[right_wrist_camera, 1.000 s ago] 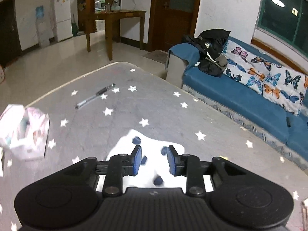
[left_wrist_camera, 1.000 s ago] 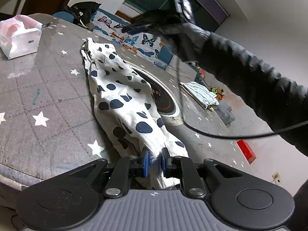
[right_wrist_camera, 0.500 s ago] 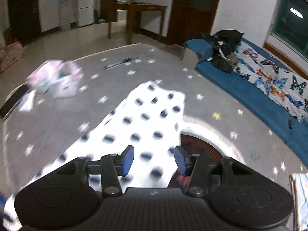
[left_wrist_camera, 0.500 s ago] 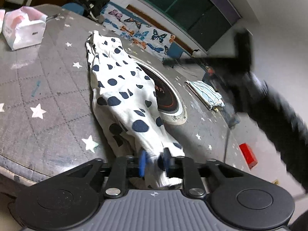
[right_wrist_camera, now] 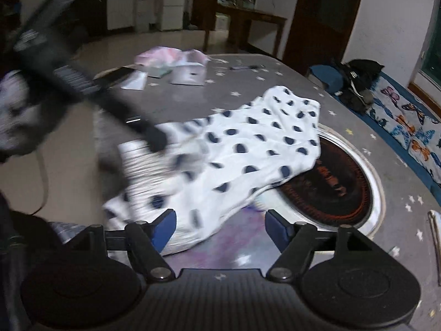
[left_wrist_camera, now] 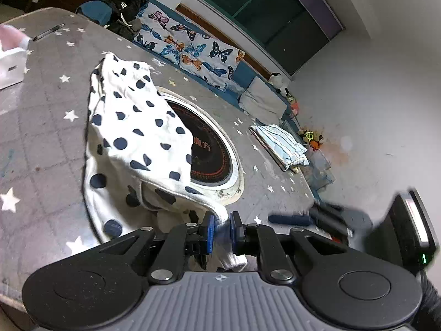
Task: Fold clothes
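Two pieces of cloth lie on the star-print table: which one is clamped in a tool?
The white garment with dark blue dots, its near edge pinched in the left tool. The folded pale blue striped cloth lies untouched at the table's far side.

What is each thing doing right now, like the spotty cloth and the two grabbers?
Spotty cloth: rumpled, near edge lifted off the table.
Left gripper: shut on the cloth's edge.
Right gripper: fingers opening, nothing pinched.
Striped cloth: folded, lying flat.
Pen: lying flat.

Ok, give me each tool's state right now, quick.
Left tool: shut on the polka-dot garment, pinching its near edge.
Right tool: open, jaws opening wider, nothing gripped; the garment's edge lies below them.
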Demonstrator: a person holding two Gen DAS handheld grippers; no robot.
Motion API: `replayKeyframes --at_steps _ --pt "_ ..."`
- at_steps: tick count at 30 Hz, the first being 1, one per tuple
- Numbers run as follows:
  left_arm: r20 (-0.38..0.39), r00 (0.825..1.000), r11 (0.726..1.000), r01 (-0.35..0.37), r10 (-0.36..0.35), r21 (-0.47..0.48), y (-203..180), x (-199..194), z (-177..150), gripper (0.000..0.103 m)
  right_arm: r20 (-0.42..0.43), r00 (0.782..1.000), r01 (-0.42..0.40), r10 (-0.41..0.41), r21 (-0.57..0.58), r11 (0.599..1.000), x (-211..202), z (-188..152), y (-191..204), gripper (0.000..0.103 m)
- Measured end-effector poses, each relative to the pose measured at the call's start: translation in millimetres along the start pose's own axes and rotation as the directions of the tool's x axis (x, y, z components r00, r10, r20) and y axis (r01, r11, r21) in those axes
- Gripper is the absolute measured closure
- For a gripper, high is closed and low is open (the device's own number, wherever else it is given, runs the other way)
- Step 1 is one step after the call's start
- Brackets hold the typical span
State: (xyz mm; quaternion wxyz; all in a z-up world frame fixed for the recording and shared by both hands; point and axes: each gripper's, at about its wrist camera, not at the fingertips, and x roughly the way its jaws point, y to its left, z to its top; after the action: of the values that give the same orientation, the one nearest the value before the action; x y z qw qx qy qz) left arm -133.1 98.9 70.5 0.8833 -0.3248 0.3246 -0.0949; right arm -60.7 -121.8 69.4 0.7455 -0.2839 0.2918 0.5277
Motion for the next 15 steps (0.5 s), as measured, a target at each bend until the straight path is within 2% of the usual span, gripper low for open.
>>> replayKeyframes --at_steps 3,5,9,15 --pt "-0.001 1.000 1.000 -0.012 0.012 0.003 -4.6 4.1 2.4 0.090 0.023 1.000 -0.003 0.004 -0.022 1.000 2.6 -6.1 18.8 0.027" --pt "0.000 1.000 1.000 -0.017 0.017 -0.001 -6.3 5.2 2.7 0.090 0.041 0.999 0.015 -0.013 -0.054 0.998 8.0 -9.2 32.2 0.022" --pt "0.001 1.000 1.000 -0.010 0.010 -0.017 -6.6 5.1 -0.1 0.090 0.069 0.995 0.079 -0.072 -0.101 0.992 29.8 -8.9 53.0 0.022" --pt "-0.004 1.000 0.999 -0.019 0.018 -0.038 4.5 -4.9 -7.3 0.090 0.051 0.973 0.228 -0.223 -0.124 0.966 48.2 -15.4 62.3 0.026"
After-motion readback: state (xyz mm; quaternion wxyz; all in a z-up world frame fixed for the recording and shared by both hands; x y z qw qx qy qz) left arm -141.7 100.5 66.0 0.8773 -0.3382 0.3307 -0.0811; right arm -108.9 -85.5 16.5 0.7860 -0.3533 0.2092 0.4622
